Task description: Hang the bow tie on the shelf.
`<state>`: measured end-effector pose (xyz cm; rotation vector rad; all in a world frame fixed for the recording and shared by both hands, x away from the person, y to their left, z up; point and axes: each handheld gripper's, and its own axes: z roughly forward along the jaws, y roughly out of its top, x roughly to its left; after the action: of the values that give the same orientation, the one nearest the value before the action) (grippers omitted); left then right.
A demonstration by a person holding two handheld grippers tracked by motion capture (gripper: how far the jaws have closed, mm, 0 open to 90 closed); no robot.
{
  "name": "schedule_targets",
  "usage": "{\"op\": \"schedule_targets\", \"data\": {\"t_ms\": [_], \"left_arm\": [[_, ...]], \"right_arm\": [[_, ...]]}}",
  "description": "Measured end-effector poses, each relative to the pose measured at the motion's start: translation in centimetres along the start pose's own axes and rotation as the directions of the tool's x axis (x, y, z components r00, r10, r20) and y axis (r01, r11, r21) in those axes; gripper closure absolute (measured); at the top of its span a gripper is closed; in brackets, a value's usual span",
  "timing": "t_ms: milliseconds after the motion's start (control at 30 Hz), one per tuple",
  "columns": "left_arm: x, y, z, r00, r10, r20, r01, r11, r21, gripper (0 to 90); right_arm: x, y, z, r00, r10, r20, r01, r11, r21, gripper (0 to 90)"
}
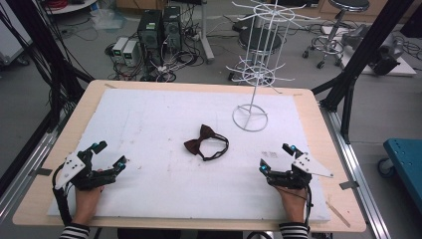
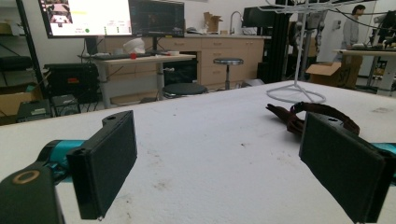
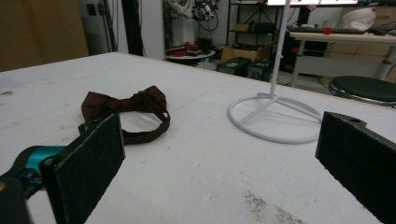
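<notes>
A dark maroon bow tie (image 1: 204,141) with its looped strap lies flat at the middle of the white foam sheet (image 1: 149,129). A white wire display stand (image 1: 253,74) rises on its ring base at the back right. My left gripper (image 1: 110,155) rests near the front left, open and holding nothing. My right gripper (image 1: 276,157) rests near the front right, also open and holding nothing. In the left gripper view the bow tie (image 2: 299,116) lies ahead to the right, with the stand's base (image 2: 295,94) beyond. The right gripper view has the bow tie (image 3: 125,109) ahead left and the stand's base (image 3: 275,119) ahead right.
The foam sheet covers a wooden table (image 1: 318,129). Black frame posts (image 1: 366,50) flank the table. Computers (image 1: 159,30) and stools (image 1: 343,20) stand on the floor beyond the far edge. A blue cart (image 1: 405,159) sits at the right.
</notes>
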<state>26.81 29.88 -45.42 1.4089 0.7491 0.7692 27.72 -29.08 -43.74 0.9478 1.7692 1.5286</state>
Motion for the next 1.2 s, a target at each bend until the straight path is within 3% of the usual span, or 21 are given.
{"op": "schedule_targets", "data": {"t_ms": [267,467,533,633,700,900,1067,1133,1167,1200], "left_arm": [[0.0,0.0,0.0,1.0000,-0.003,0.000,0.003,1.0000,-0.002,11.7],[0.0,0.0,0.0,1.0000,-0.005,0.000,0.005,1.0000,-0.003,11.7],[0.0,0.0,0.0,1.0000,-0.004,0.000,0.004,1.0000,-0.002,11.7],[0.0,0.0,0.0,1.0000,-0.004,-0.001,0.004,1.0000,-0.002,11.7],[0.0,0.0,0.0,1.0000,-0.004,-0.001,0.004,1.0000,-0.002,11.7],[0.0,0.0,0.1,1.0000,-0.007,0.001,0.007,1.0000,-0.003,11.7],[0.0,0.0,0.1,0.9999,-0.012,-0.001,0.012,0.9999,-0.005,11.7],[0.0,0.0,0.1,0.9999,-0.012,-0.001,0.012,0.9999,-0.005,11.7],[0.0,0.0,0.1,0.9999,-0.012,-0.001,0.012,0.9999,-0.005,11.7],[0.0,0.0,0.1,0.9999,-0.012,-0.001,0.012,0.9999,-0.004,11.7]], "right_arm": [[0.2,2.3,1.3,0.9971,0.006,-0.076,-0.004,1.000,0.031,0.6],[0.4,4.2,2.6,0.9905,-0.031,-0.134,0.038,0.998,0.054,0.6],[0.8,5.3,3.5,0.9827,-0.052,-0.178,0.067,0.994,0.083,0.6],[1.0,5.9,4.1,0.9767,-0.071,-0.203,0.091,0.991,0.094,0.6],[1.3,6.8,5.2,0.9663,-0.100,-0.237,0.129,0.985,0.114,0.6],[1.6,8.3,7.2,0.9464,-0.122,-0.299,0.176,0.971,0.161,0.6],[2.0,9.2,8.9,0.9211,-0.148,-0.360,0.232,0.951,0.203,0.6],[2.1,9.4,9.7,0.9133,-0.158,-0.376,0.254,0.942,0.222,0.6],[2.1,9.4,9.7,0.9133,-0.158,-0.376,0.254,0.942,0.222,0.6],[2.3,9.6,10.3,0.9038,-0.169,-0.393,0.276,0.932,0.234,0.6]]}}
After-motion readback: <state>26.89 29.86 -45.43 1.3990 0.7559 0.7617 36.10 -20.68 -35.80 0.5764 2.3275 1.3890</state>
